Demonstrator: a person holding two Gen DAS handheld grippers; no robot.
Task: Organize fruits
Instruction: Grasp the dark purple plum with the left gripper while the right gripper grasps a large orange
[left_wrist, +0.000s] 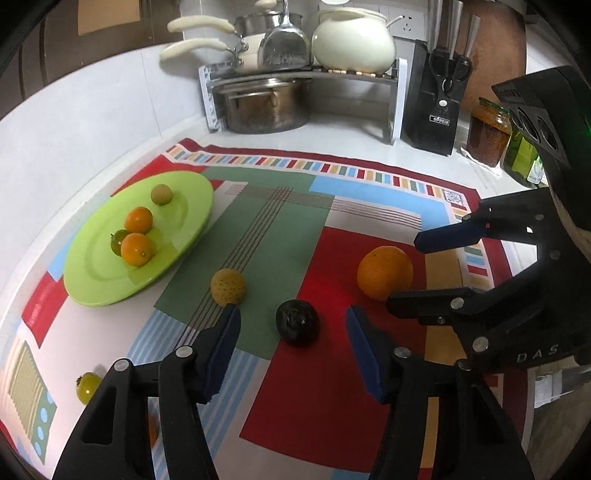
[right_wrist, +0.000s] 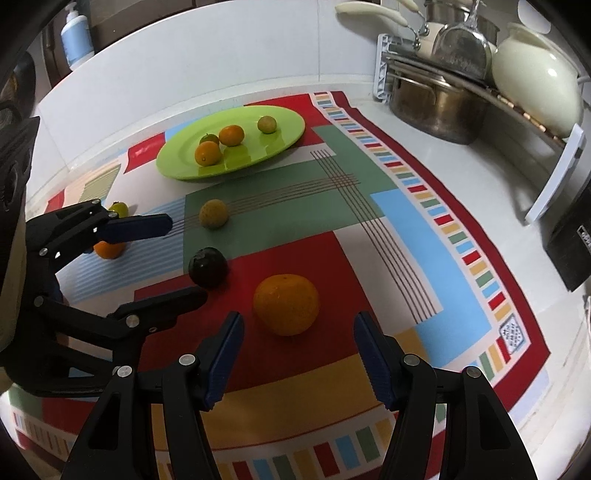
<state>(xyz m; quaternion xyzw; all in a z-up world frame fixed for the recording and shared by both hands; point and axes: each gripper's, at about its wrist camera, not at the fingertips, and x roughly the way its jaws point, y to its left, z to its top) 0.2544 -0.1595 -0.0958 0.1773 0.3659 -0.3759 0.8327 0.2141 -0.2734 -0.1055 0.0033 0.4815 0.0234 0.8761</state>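
Observation:
A green plate at the left of the patterned cloth holds several small orange and green fruits. A dark round fruit lies on the cloth right between the fingertips of my left gripper, which is open and not touching it. A large orange sits just ahead of my right gripper, also open, with its pads apart from the fruit. A bumpy yellow fruit rests beyond the left finger. A small yellow-green tomato and a small orange fruit lie near the cloth's left side.
At the back a metal rack carries pots and a cream pot, with a large steel pot under it. A black knife block, a sauce jar and a green bottle stand at the right. A soap bottle is far left.

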